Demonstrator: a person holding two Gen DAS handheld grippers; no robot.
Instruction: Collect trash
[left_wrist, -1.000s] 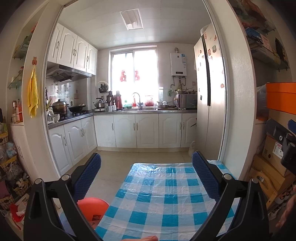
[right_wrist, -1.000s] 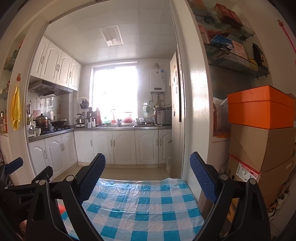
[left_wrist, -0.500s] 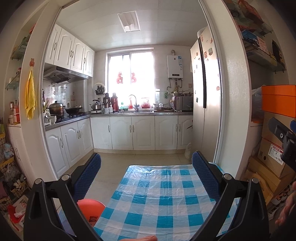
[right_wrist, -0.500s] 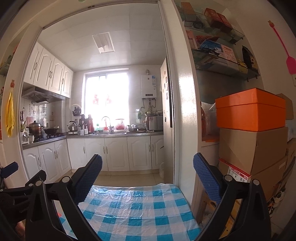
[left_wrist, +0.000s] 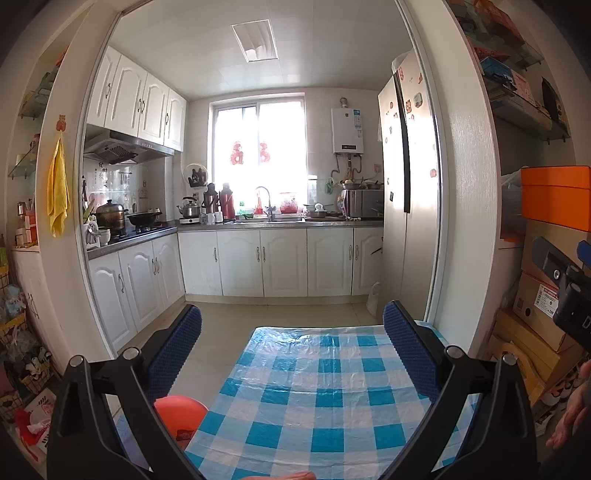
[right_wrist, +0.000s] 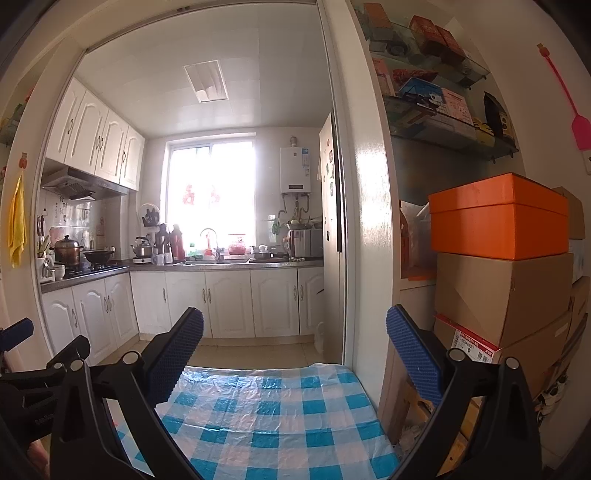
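Observation:
My left gripper (left_wrist: 291, 328) is open and empty, held above a table with a blue and white checked plastic cloth (left_wrist: 325, 391). My right gripper (right_wrist: 295, 332) is also open and empty above the same cloth (right_wrist: 273, 417), to the right of the left one. The left gripper shows at the left edge of the right wrist view (right_wrist: 33, 362), and the right gripper at the right edge of the left wrist view (left_wrist: 565, 280). No trash shows on the visible part of the cloth.
An orange-red stool (left_wrist: 181, 410) stands left of the table. Stacked cardboard boxes (right_wrist: 502, 295) with an orange box (right_wrist: 498, 218) on top stand to the right. Beyond the doorway lie the kitchen cabinets (left_wrist: 266, 258) and the fridge (left_wrist: 399, 192).
Both grippers have tilted up and drawn back a little, so less of the cloth shows. The right gripper has turned right towards the boxes. Both stay open.

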